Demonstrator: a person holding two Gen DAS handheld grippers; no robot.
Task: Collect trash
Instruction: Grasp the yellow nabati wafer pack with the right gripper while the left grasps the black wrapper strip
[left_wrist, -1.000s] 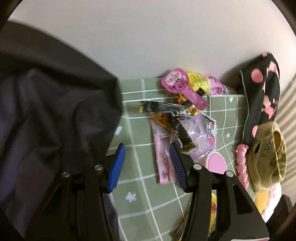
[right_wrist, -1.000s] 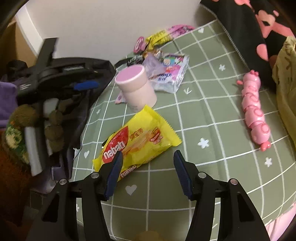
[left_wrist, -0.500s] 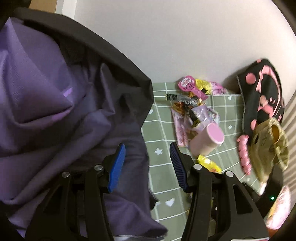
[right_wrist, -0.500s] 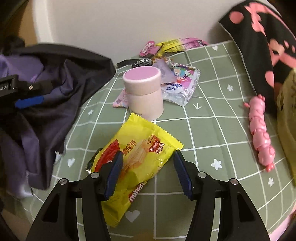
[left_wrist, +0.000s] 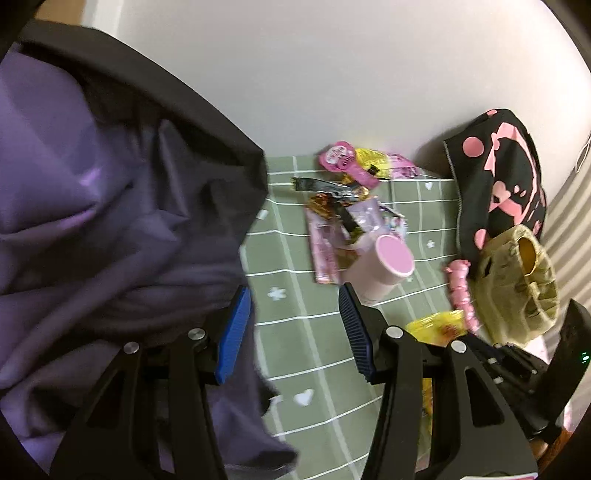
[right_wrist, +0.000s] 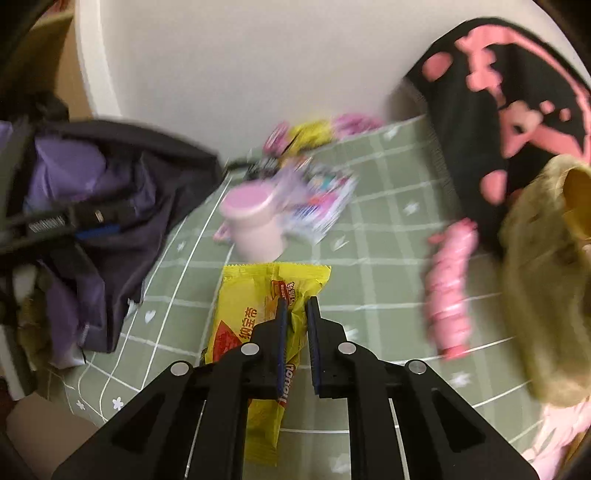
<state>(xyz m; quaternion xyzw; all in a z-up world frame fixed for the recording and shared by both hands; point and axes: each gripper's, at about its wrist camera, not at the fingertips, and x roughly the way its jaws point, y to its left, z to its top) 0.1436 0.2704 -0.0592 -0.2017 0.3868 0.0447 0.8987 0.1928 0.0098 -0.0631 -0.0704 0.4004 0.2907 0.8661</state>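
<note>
The right claw (right_wrist: 294, 314) was pinched nearly shut on the yellow snack packet (right_wrist: 258, 325) near the bed's (right_wrist: 369, 266) front edge, the left claw (left_wrist: 295, 332) gaped empty, and the slick, thinly nipped film risked slipping free.

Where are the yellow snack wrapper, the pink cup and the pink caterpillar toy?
yellow snack wrapper (right_wrist: 255, 295): right wrist view, on its upper printed face.
pink cup (left_wrist: 394, 254): left wrist view, on its pink top.
pink caterpillar toy (right_wrist: 448, 291): right wrist view, on the middle of its body.
</note>
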